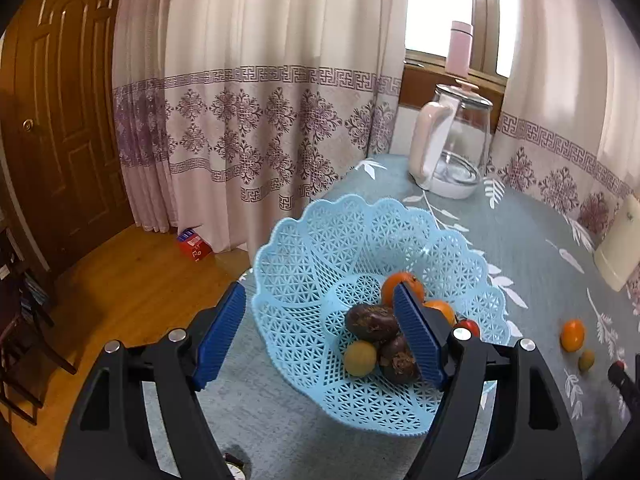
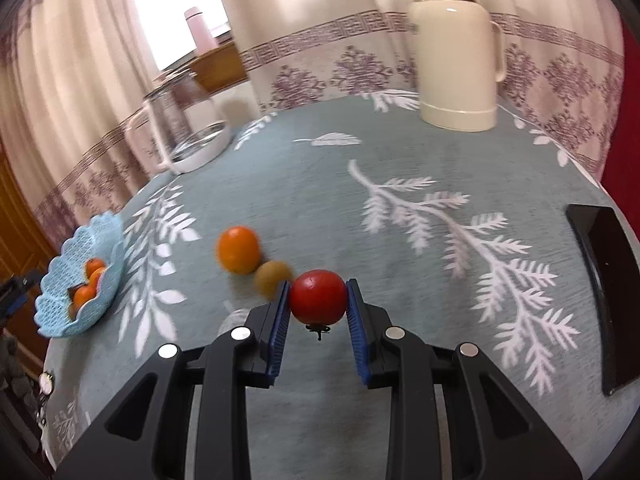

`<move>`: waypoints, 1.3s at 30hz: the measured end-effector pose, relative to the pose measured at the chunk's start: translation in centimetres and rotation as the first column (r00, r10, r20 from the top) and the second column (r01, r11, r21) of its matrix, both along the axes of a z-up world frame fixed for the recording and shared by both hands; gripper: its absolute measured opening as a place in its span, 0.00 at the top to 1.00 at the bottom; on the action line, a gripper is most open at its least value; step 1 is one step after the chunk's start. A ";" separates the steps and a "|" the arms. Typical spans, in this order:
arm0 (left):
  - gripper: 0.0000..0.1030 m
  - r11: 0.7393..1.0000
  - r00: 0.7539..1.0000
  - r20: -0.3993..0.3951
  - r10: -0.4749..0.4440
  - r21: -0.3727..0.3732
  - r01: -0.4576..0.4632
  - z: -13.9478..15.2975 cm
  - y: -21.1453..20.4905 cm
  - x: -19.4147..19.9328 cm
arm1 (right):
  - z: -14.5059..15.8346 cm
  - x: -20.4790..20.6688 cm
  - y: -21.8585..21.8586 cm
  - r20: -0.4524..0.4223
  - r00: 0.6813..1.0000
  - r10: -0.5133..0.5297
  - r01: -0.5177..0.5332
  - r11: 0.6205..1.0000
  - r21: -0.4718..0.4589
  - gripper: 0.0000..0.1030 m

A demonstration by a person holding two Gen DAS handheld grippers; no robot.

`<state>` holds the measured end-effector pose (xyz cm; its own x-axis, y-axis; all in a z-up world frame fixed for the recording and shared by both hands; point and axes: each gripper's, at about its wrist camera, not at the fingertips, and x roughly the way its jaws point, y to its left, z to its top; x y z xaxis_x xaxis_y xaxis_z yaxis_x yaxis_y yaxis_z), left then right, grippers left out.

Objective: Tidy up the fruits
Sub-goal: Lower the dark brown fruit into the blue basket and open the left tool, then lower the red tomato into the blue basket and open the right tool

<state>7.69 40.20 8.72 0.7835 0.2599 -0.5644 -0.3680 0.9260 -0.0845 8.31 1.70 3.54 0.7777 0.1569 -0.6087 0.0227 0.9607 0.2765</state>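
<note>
My right gripper (image 2: 318, 300) clamps a red tomato (image 2: 318, 297) between its blue pads, stem down, above the grey-green leaf-print tablecloth (image 2: 400, 152). Just beside the tomato lie a small yellow-green fruit (image 2: 272, 277) and, touching it, an orange (image 2: 238, 249). Well to the left of the tomato stands the blue lattice basket (image 1: 320, 248), already holding oranges, dark brown fruits and a yellow-green one. My left gripper (image 1: 320, 334) gapes wide and empty over the basket's near rim.
</note>
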 end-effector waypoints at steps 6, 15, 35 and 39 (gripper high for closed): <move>0.24 1.000 1.000 0.015 0.001 -0.011 -0.001 0.1 0.5 -0.5 | 1.3 -0.9 3.6 0.019 0.994 0.112 -0.112 0.994 0.015 0.73; 0.15 0.999 0.998 0.040 0.047 0.004 -0.047 0.4 1.7 -1.5 | 2.8 -1.1 11.2 0.012 0.953 0.302 -0.302 0.952 0.046 0.73; 0.15 0.995 0.991 0.096 0.091 -0.053 -0.087 1.7 5.7 -3.4 | 4.4 0.8 24.9 -0.007 0.854 0.520 -0.520 0.854 0.012 0.72; 0.14 0.994 0.991 0.089 0.095 -0.063 -0.090 1.5 6.0 -3.4 | 3.9 1.0 26.1 -0.024 0.846 0.533 -0.533 0.846 0.010 0.67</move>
<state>4.33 46.25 10.22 0.8070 0.3022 -0.5074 -0.4402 0.8806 -0.1756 9.35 27.77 7.42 0.5585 0.5443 -0.6259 -0.4854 0.8264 0.2855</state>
